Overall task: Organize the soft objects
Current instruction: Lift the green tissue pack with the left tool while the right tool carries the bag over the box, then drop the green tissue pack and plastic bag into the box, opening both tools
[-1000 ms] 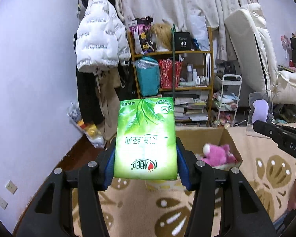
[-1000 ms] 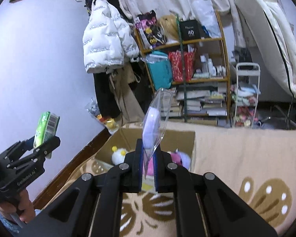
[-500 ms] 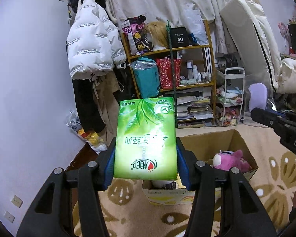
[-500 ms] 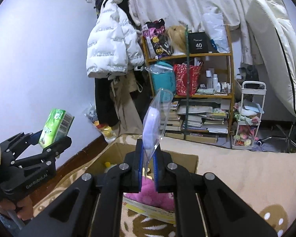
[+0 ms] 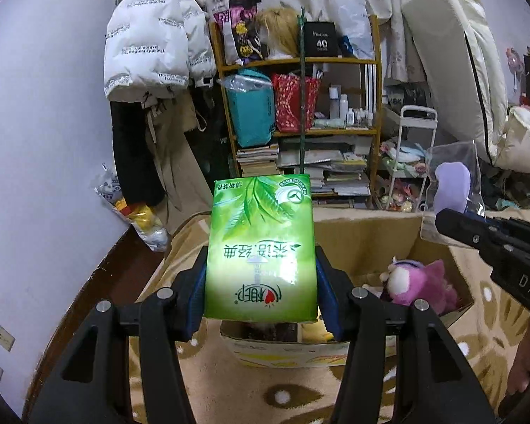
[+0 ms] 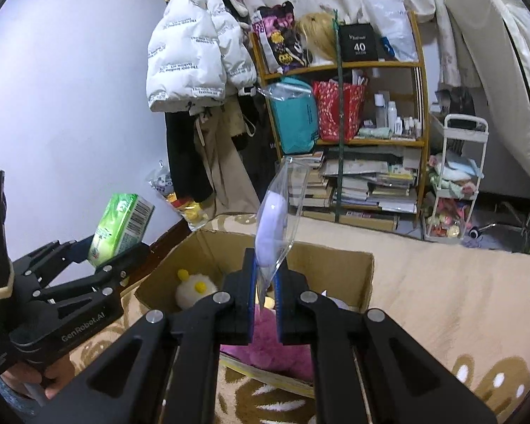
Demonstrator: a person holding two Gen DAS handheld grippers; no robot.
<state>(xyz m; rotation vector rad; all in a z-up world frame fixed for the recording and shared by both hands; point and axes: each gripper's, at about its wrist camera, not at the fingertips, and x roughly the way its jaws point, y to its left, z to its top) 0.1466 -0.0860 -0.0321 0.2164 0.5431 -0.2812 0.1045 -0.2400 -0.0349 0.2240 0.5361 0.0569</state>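
Note:
My left gripper [image 5: 261,282] is shut on a green tissue pack [image 5: 261,247], held upright above the near edge of an open cardboard box [image 5: 367,233]. The pack also shows in the right wrist view [image 6: 122,226]. My right gripper [image 6: 265,279] is shut on a clear plastic bag with a pale purple soft item [image 6: 274,226], held over the box [image 6: 335,265]. The bag shows in the left wrist view [image 5: 452,187] at the right. Inside the box lie a pink plush toy [image 5: 420,286] and a white and yellow plush [image 6: 194,289].
The box stands on a beige patterned carpet [image 6: 441,300]. Behind it are a cluttered wooden shelf [image 5: 300,106], a white jacket [image 5: 148,42] hanging on the wall, a small white trolley [image 6: 455,183] and a leaning mattress [image 5: 452,63]. A bag of toys [image 5: 141,219] lies by the wall.
Both grippers have moved forward, closer to the box and over it, each still holding its item. The box now fills more of both views.

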